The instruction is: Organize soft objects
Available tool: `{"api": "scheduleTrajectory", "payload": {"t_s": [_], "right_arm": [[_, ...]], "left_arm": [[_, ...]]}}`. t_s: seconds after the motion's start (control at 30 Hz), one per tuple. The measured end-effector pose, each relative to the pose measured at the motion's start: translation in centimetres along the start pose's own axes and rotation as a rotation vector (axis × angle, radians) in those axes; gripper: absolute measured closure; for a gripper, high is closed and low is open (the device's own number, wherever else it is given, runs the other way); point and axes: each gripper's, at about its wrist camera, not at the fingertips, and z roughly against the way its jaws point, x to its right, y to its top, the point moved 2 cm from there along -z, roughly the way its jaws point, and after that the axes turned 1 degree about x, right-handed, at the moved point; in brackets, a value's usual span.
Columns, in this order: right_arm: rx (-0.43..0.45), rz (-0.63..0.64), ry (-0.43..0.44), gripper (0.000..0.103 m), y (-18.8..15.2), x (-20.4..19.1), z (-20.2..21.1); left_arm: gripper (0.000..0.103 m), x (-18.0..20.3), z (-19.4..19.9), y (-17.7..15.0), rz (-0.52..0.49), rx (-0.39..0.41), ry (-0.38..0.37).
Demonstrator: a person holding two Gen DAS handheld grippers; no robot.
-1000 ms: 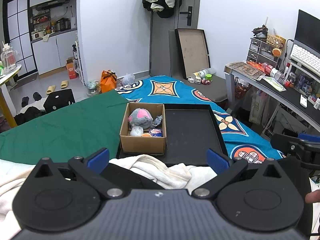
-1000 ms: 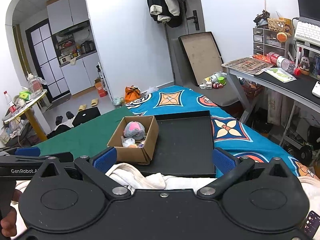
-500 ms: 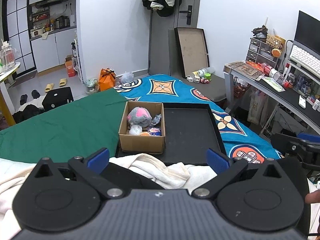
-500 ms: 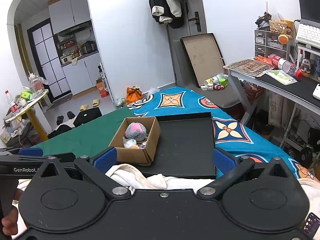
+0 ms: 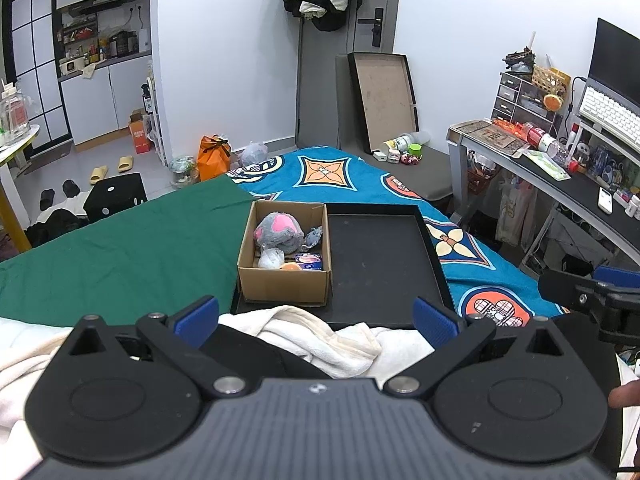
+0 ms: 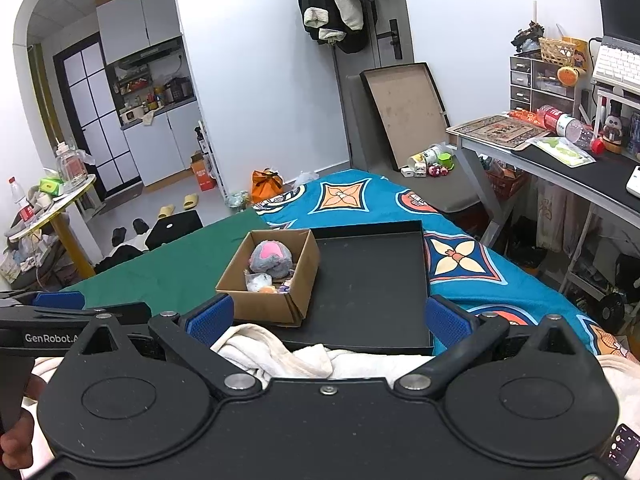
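Left wrist view: we hold both jaws released; the grey-pink plush ball (image 5: 279,233) could roll off when lifted from the brown cardboard box (image 5: 285,293).

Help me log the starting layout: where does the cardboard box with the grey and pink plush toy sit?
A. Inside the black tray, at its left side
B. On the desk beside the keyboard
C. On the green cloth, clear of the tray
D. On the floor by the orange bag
A: the cardboard box, holding the grey and pink plush toy, stands inside the black tray against its left side.
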Motion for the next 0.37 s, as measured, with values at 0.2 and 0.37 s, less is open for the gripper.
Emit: {"api": "scheduleTrajectory", "payload": {"t_s": [0.2, 0.37], "right_arm": [[-0.004, -0.003, -0.009, 0.0, -0.06, 0.02, -0.04], [-0.004, -0.004, -0.015, 0.0, -0.12, -0.14, -0.23]], "left_arm": [[0.001, 0.28, -0.11, 0.14, -0.01, -0.001, -0.006], [0.001, 0.31, -0.41, 0.19, -0.016, -0.005, -0.006]]}}
